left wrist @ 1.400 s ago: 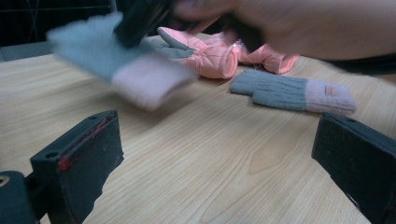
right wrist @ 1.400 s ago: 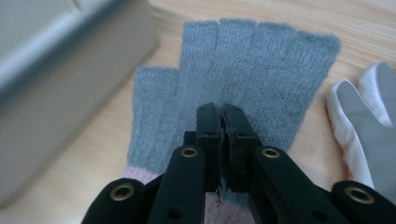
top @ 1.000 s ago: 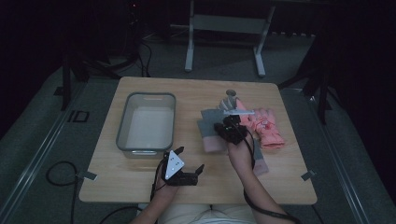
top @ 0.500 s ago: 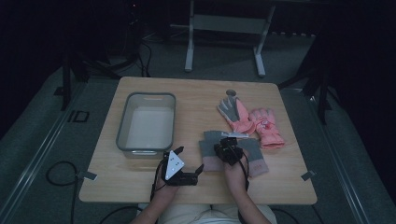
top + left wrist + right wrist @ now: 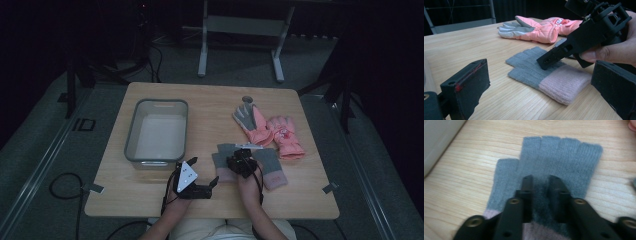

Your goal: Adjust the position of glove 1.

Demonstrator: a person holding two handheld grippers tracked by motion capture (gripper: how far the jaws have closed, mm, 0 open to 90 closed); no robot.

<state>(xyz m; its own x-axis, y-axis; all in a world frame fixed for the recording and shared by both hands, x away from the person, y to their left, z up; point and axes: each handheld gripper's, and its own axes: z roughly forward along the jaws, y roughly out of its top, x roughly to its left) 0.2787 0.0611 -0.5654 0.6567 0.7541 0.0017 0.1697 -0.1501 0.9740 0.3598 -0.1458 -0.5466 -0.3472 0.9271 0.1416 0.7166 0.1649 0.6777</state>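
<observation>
Since the earlier high-view frames, right gripper [image 5: 242,161] has come back from the pink gloves at the table's 1 o'clock and down onto the grey knit glove [image 5: 223,156] near the front edge; its jaws have just been opening, with glove fabric between them. Left gripper [image 5: 200,174] has not shifted.

High view: grey knit glove lies flat at 5 o'clock of table centre. A second grey glove [image 5: 272,167] sits just beside it at its 3 o'clock. Pink gloves [image 5: 270,129] lie at 1 o'clock, well apart from the right edge. Bin [image 5: 156,131] is at 9 o'clock, with bare table [image 5: 210,107] between bin and gloves. Left gripper hovers near the front edge at 6 o'clock, off the bin's near corner.

Left gripper view: own jaws stand wide apart, nothing between them. Right gripper [image 5: 546,62] tips rest on the grey knit glove [image 5: 531,67] above its pink cuff. Clear wood in front.

Right gripper view: jaws are parted a little, tips down on the glove [image 5: 559,157] below its fingers, not clamped on it. Bin wall [image 5: 439,140] sits at 10 o'clock, well apart.
</observation>
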